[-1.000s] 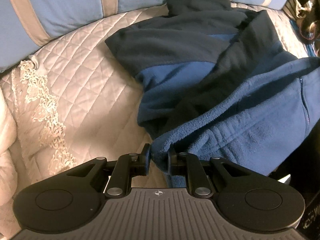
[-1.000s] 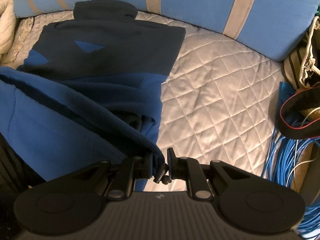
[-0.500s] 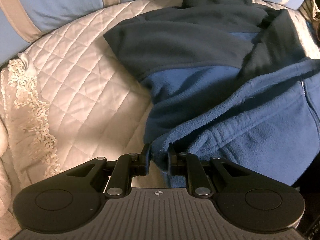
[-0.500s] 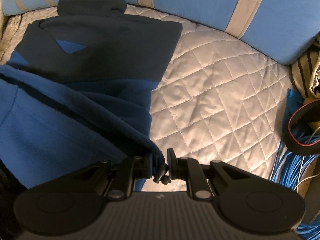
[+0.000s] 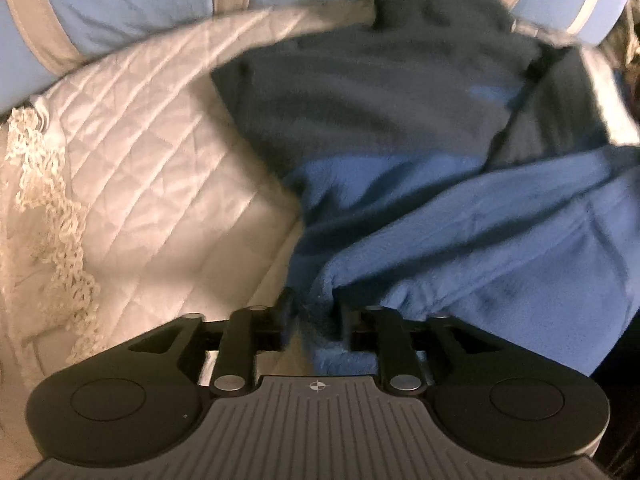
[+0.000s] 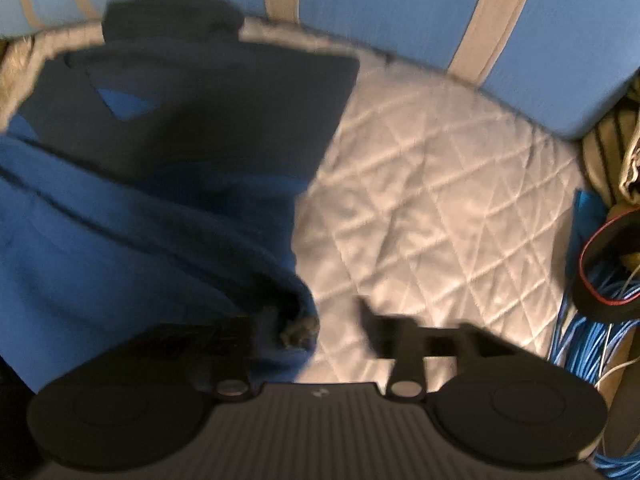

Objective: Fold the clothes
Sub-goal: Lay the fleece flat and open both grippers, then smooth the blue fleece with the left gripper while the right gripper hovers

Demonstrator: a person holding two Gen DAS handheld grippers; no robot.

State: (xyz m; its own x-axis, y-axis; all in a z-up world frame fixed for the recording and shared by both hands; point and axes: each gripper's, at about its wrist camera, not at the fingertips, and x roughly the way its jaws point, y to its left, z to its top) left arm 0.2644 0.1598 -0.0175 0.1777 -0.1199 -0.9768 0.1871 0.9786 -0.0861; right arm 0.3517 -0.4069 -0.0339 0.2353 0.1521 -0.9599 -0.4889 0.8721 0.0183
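Left wrist view: left gripper (image 5: 314, 312) jaws just opening, now narrowly parted, loosening the blue and navy fleece jacket (image 5: 420, 184) hem lying on the quilted cream bedspread (image 5: 152, 184).

Right wrist view: right gripper (image 6: 316, 320) jaws springing wide, hem corner dropping free; fold apparently being laid down.

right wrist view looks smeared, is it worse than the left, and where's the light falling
Right wrist view: heavy motion blur, worst on the right gripper and fleece jacket; warm light on the quilted bedspread. Left wrist view: milder blur, left gripper fairly crisp, jacket's far part soft; fisheye bends the pillows.
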